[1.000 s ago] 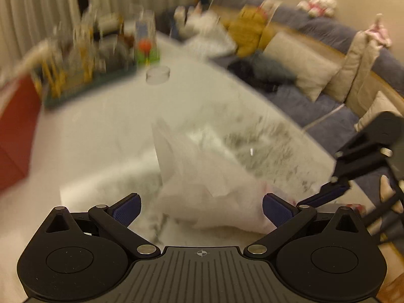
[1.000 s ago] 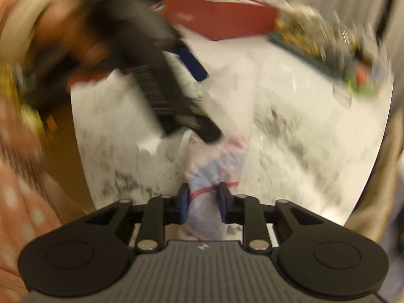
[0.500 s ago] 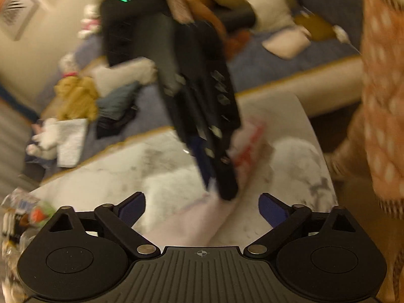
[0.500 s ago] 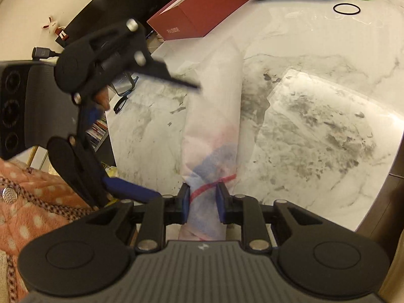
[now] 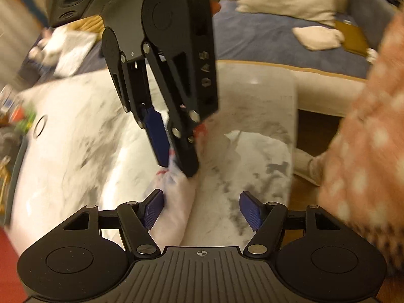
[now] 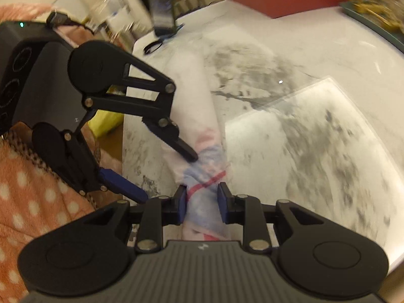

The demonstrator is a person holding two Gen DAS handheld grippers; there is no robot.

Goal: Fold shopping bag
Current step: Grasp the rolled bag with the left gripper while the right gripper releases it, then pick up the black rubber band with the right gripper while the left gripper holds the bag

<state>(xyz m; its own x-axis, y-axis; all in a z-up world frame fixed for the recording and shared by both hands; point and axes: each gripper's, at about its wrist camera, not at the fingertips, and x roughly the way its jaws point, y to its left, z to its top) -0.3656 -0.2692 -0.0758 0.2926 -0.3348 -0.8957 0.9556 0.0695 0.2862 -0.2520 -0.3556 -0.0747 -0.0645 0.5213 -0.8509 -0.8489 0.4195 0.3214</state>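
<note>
Marble table point(image 6: 315, 58), shopping bag point(image 6: 202, 169) between right gripper point(image 6: 202, 199) jaws

Both grippers are black plastic with silver screws and blue ribbed pads point(image 5: 154, 210). The person wears a fuzzy pink sleeve point(image 6: 38, 197) with white dots.

No legible txt anywhere.
</note>
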